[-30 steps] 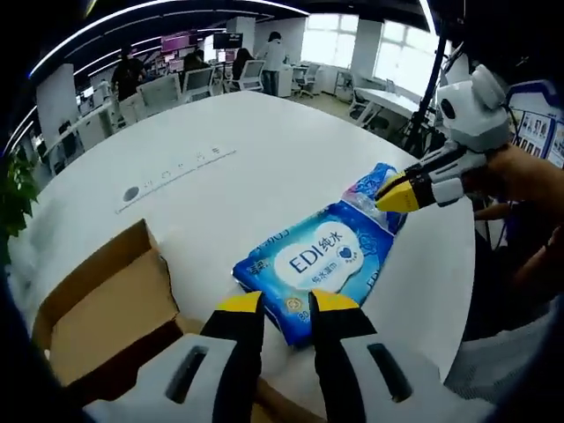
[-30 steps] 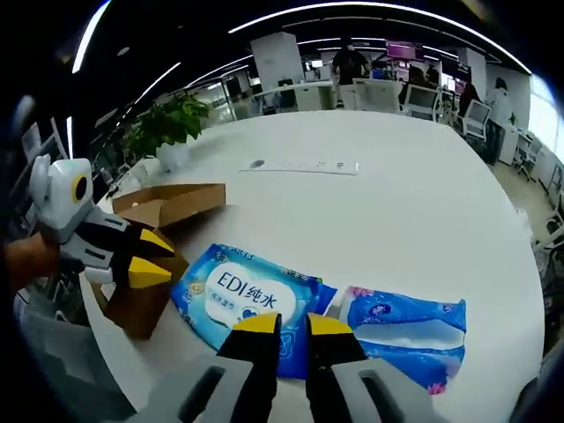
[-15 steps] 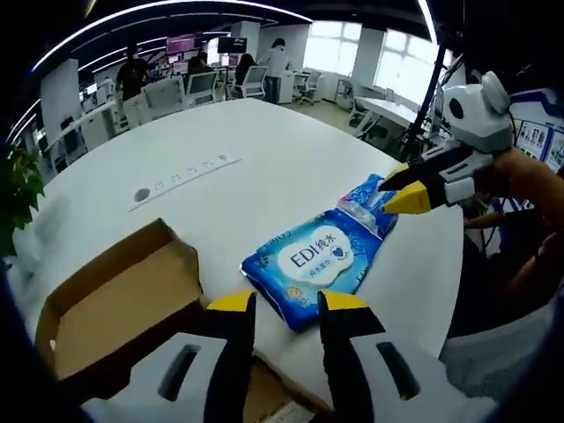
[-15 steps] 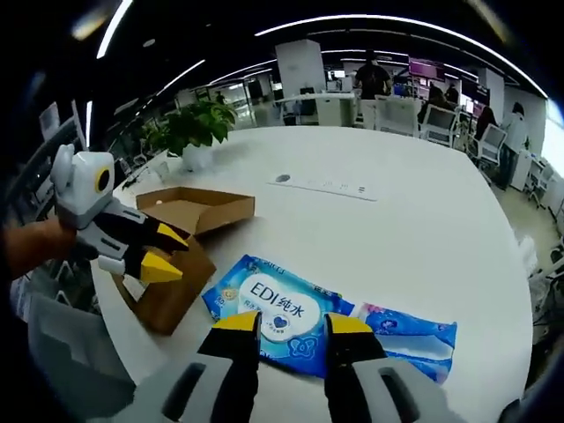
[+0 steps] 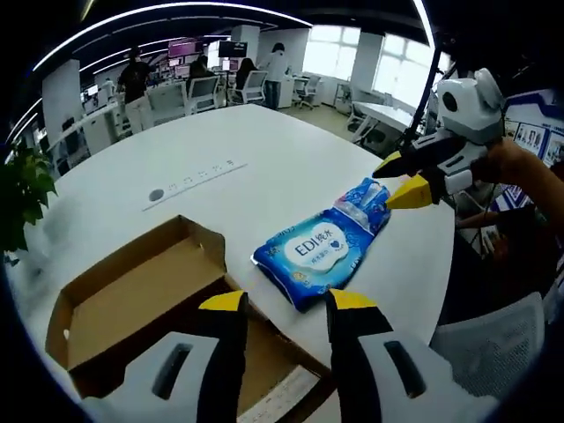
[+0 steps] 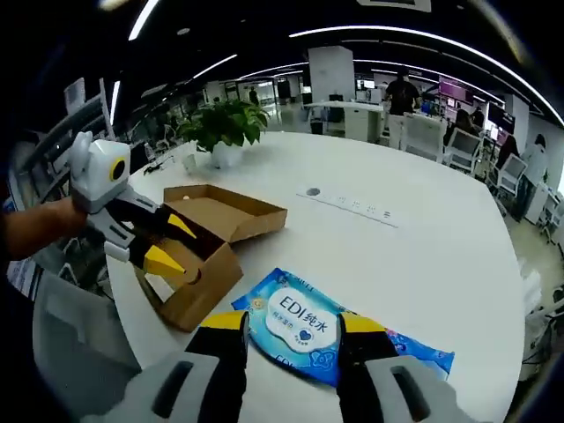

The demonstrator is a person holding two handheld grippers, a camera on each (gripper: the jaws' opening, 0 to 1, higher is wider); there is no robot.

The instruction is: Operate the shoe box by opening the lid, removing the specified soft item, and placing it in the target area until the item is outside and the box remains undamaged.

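Blue wipes pack (image 5: pixel 325 253) (image 6: pixel 295 322) lies flat on the white counter (image 5: pixel 264 150) (image 6: pixel 397 256), outside and just beside the open cardboard box (image 5: pixel 141 308) (image 6: pixel 211 229), with a second blue pack (image 5: pixel 366 199) (image 6: pixel 419 357) touching its far end. Left gripper (image 5: pixel 286 301) (image 6: pixel 172 242) hovers over the box, jaws parted and empty. Right gripper (image 6: pixel 295 322) (image 5: pixel 401 179) hangs above the packs, also parted, holding nothing.
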